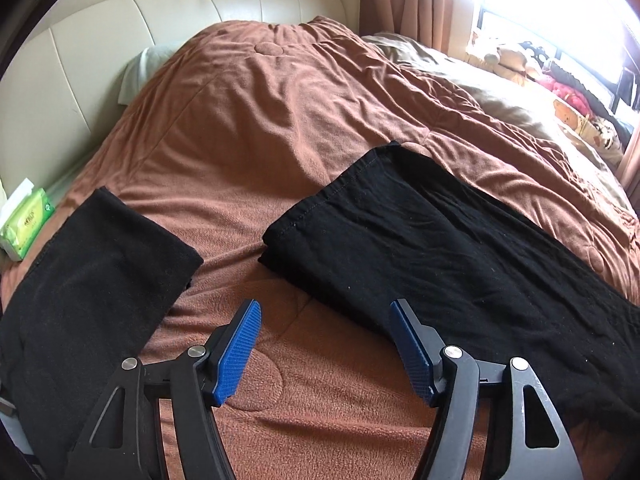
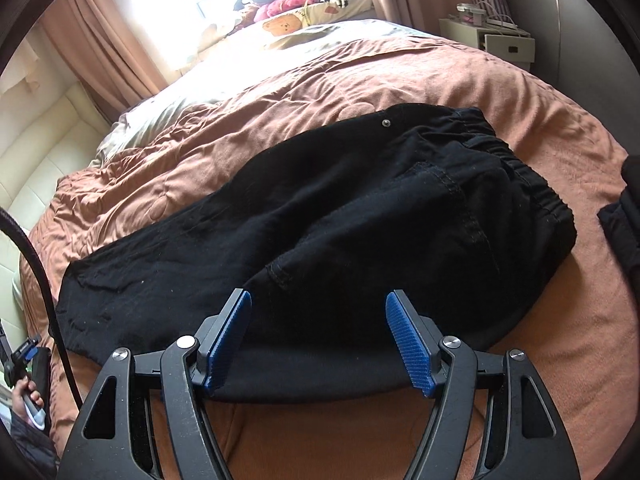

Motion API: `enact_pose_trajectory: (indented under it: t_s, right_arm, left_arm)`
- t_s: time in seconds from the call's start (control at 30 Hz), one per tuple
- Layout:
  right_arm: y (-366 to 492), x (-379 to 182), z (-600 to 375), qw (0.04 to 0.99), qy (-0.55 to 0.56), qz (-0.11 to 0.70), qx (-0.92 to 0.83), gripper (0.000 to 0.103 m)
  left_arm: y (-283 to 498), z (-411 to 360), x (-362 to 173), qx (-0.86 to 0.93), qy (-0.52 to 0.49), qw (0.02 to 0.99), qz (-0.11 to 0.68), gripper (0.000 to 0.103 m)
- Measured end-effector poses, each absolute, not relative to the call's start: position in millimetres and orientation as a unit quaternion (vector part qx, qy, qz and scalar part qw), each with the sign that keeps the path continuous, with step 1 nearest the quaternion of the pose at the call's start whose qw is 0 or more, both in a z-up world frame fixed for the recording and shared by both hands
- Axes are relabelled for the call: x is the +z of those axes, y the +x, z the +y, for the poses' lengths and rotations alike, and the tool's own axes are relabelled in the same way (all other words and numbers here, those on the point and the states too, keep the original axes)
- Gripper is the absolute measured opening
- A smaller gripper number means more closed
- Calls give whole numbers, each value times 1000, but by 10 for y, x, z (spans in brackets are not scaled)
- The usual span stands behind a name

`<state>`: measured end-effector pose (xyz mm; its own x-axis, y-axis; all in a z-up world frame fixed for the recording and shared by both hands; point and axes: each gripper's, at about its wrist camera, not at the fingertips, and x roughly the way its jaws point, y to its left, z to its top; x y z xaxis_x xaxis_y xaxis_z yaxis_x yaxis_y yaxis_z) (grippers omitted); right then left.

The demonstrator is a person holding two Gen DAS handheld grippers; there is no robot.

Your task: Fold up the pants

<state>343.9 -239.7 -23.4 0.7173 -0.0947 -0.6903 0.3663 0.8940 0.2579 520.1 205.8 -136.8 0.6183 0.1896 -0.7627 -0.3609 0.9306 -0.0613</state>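
**Black pants flat on bed, both grippers empty**

Pants (image 2: 320, 216): black, laid across brown bedspread (image 2: 420, 76), folded lengthwise, legs stacked. Elastic waistband end toward nightstand side; a small metal rivet shows near the waist. Leg hems (image 1: 320, 216) end toward headboard side, stitching visible along hem edge. Fabric lies flat w/ light wrinkles.

Right gripper (image 2: 318, 340): over near edge of pants, about mid-thigh. Jaws wide apart, blue pads clear of cloth, nothing gripped.

Left gripper (image 1: 326, 352): just off hem end of pants, above bare bedspread. Right finger overlaps pant edge in view; contact cannot tell. Jaws partway open, nothing between them, holding nothing.

Second black garment (image 1: 88, 280): lies apart from pants, further toward headboard (image 1: 100, 40) side, bedspread strip between them.

Beyond that: green tissue pack (image 1: 26, 220) at bed edge next to second garment. Far side of pants: cream duvet (image 2: 168, 104), stuffed toys (image 2: 296, 4) on window ledge, curtains (image 2: 100, 40). White nightstand (image 2: 496, 40) past waistband end. In right wrist view, a hand (image 2: 30, 396) on a gripper handle, low, past hem end.
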Motion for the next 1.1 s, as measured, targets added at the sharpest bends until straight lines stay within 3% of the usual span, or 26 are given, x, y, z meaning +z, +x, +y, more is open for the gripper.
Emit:
enact_pose_trajectory:
  t_s: [0.2, 0.27, 0.43, 0.5, 0.87, 1.1]
  right_arm:
    - [3186, -421, -2425, 896, 234, 355, -125, 70]
    - [3099, -483, -2474, 894, 257, 344, -126, 80]
    - [2934, -660, -2618, 882, 306, 332, -134, 86]
    - [2880, -716, -2665, 877, 325, 327, -136, 90]
    - [2881, -1021, -2930, 845, 432, 297, -101, 90]
    - [3071, -1056, -3005, 861, 409, 280, -114, 90]
  left_arm:
    - [5191, 2151, -1576, 153, -162, 883, 413, 69]
    - [5187, 2196, -1641, 155, -196, 876, 412, 69]
    - [5240, 2273, -1773, 153, -259, 863, 405, 68]
    - [5285, 2286, -1833, 148, -277, 858, 407, 63]
    - [5526, 2305, -2036, 143, -294, 856, 402, 58]
    - [5666, 2330, -2033, 146, -298, 856, 395, 41]
